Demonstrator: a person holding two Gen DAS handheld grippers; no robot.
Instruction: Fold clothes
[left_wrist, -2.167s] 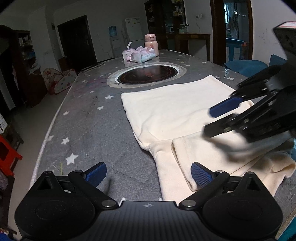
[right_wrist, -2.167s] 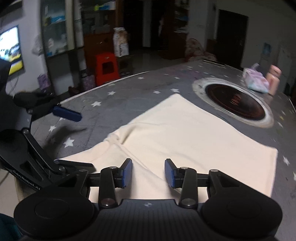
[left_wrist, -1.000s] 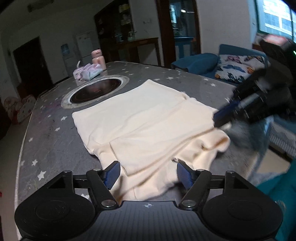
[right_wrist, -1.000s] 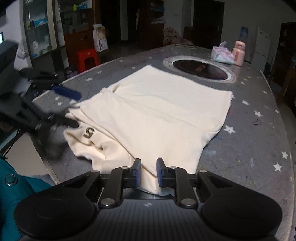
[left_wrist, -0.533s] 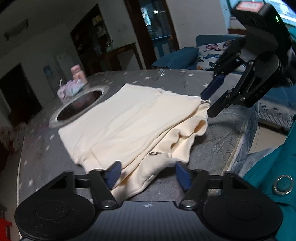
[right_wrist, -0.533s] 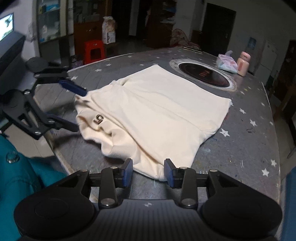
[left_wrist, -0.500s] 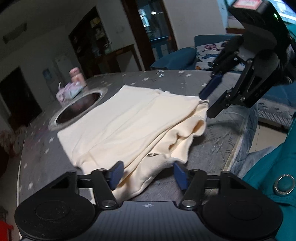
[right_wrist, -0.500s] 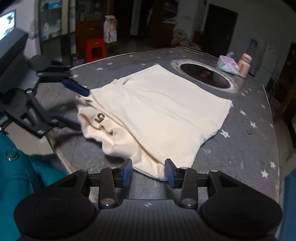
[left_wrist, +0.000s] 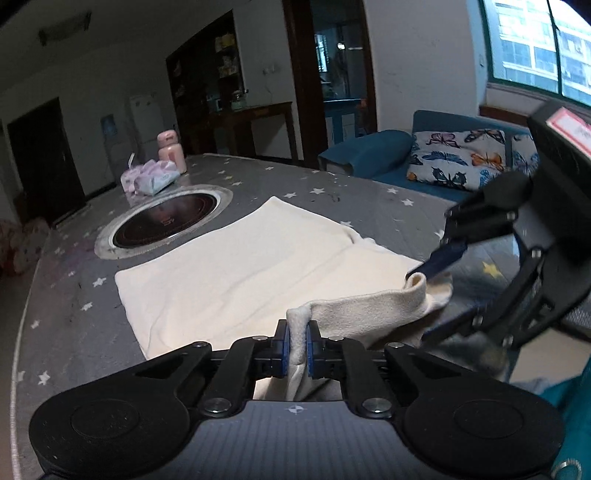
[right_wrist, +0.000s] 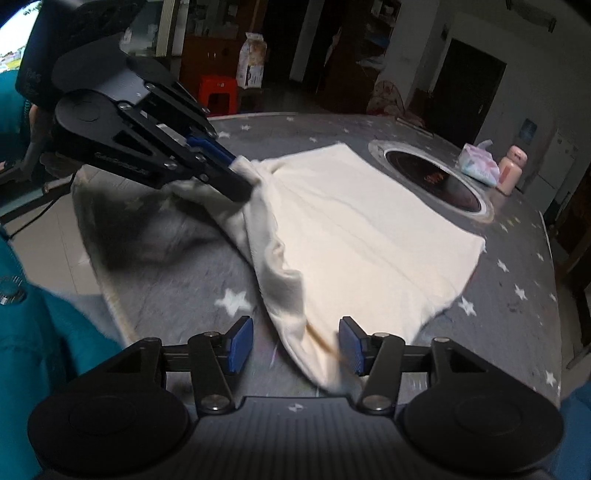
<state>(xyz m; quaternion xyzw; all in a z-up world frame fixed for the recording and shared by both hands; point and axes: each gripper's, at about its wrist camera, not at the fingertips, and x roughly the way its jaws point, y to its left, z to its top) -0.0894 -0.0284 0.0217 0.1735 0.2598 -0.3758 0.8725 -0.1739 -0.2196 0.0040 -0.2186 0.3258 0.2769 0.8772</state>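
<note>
Evidently the left hand-held gripper (left_wrist: 295, 347) is pinching a bunched corner of the cream garment (left_wrist: 236, 273) so that this near edge can be lifted and carried over the rest; its blue pads (left_wrist: 283, 349) are pressed together on the cloth, which rises in a small peak between them. The right hand-held gripper (right_wrist: 295, 345) sits at the other near corner with its jaws spread and opening, the hem lying between the pads, seemingly not pressed by them, probably to take a matching hold before the fold. The garment lies on the grey star-patterned surface (left_wrist: 74, 317), just in front of the round inset burner (left_wrist: 162, 225), its far part flat and smooth. The near edge is rumpled and partly raised, hanging in soft folds from the left grip. It is plain, thick-looking knit. A tissue pack (left_wrist: 151, 179) and a pink bottle (left_wrist: 170, 149) stand beyond the burner, well apart from the work.
</note>
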